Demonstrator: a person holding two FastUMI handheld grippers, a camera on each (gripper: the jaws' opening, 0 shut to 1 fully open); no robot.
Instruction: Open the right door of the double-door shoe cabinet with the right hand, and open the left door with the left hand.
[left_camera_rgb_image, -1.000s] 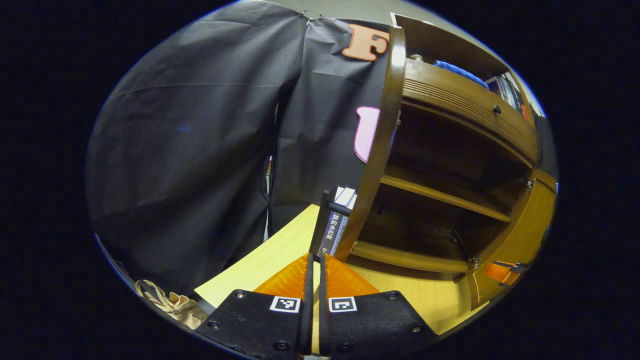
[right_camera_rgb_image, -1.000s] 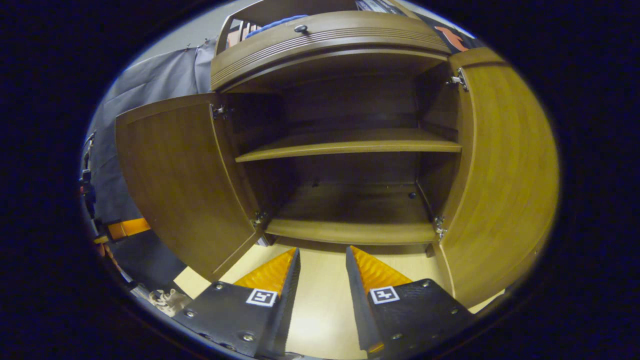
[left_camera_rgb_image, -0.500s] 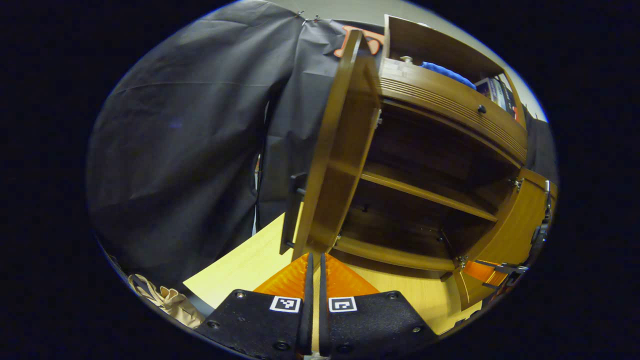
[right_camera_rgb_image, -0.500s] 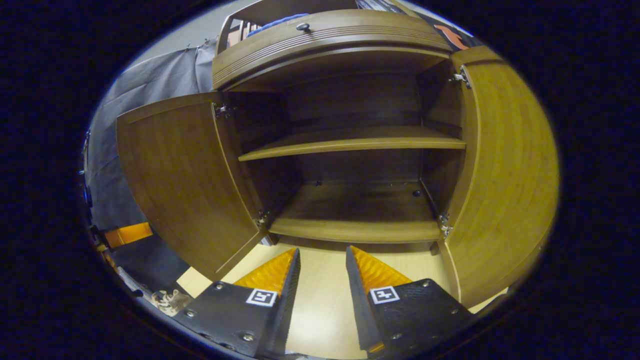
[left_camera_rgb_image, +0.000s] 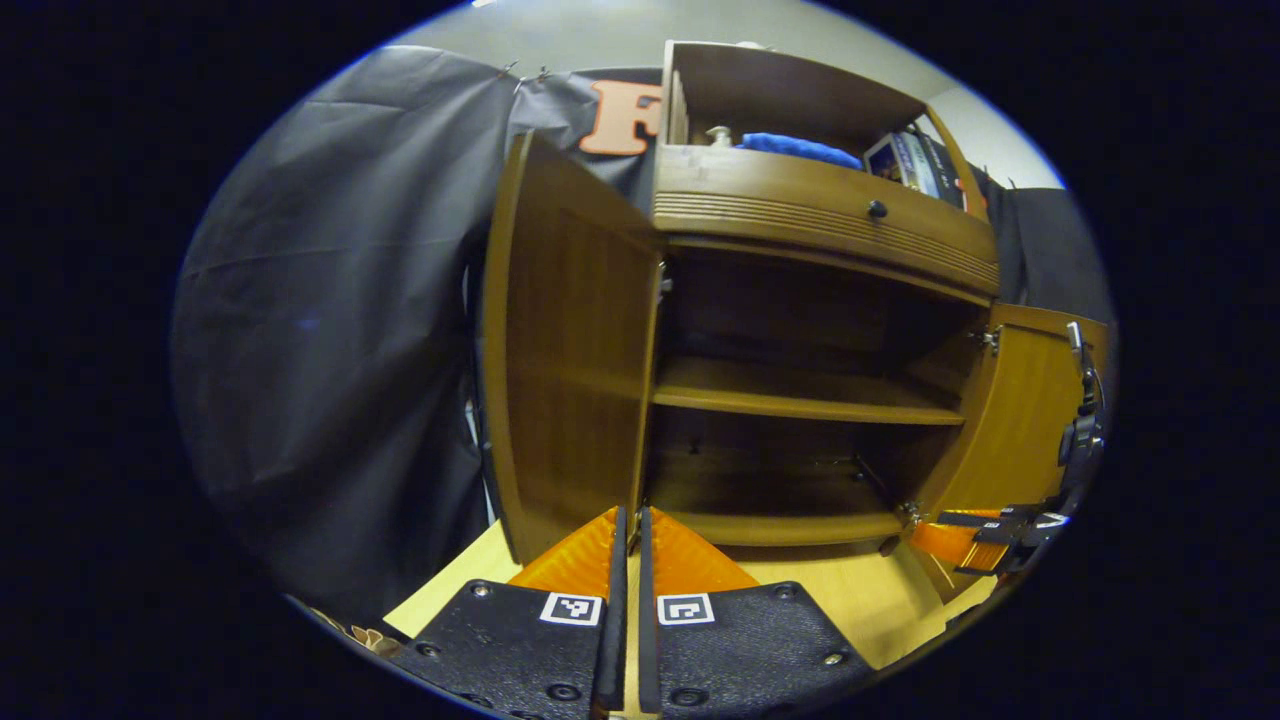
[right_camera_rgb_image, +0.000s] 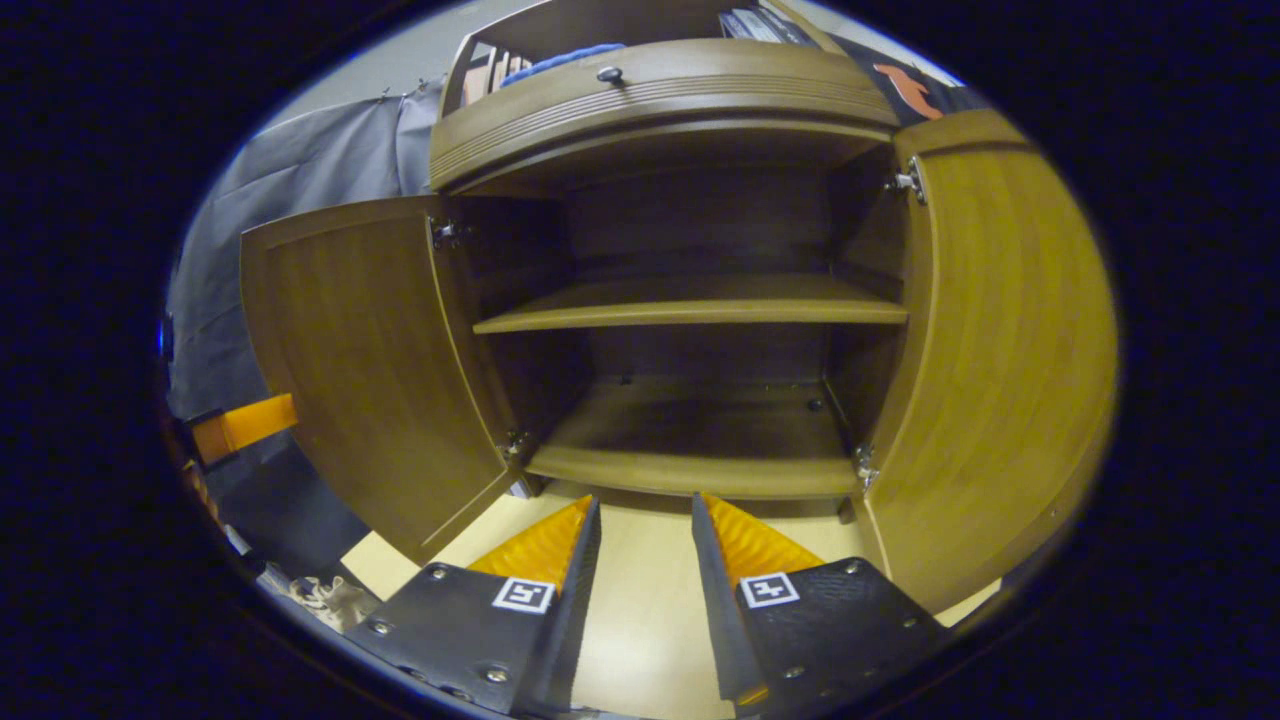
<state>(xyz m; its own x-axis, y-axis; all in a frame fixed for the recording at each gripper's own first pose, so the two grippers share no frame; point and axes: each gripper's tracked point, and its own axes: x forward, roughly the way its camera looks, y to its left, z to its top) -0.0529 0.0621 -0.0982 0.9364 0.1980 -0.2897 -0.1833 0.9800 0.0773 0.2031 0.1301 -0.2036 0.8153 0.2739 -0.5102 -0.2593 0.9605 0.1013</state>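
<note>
Your two views are dim and warm, sharp in the middle, bent hard at the rim.

Light falls from above and in front: you get a soft sheen on the right door (right_camera_rgb_image: 1000, 370) at the right of the right gripper view, while the cabinet's inside (left_camera_rgb_image: 800, 310) sinks into deep shadow at centre in the left gripper view. Straight edges bow toward your frame borders, and the black cloth (left_camera_rgb_image: 330, 330) at left reads flat and faintly noisy.

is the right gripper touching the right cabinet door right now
Apart. In the right gripper view, the open right gripper sits over pale floor, with a clear gap to the right door.
</note>
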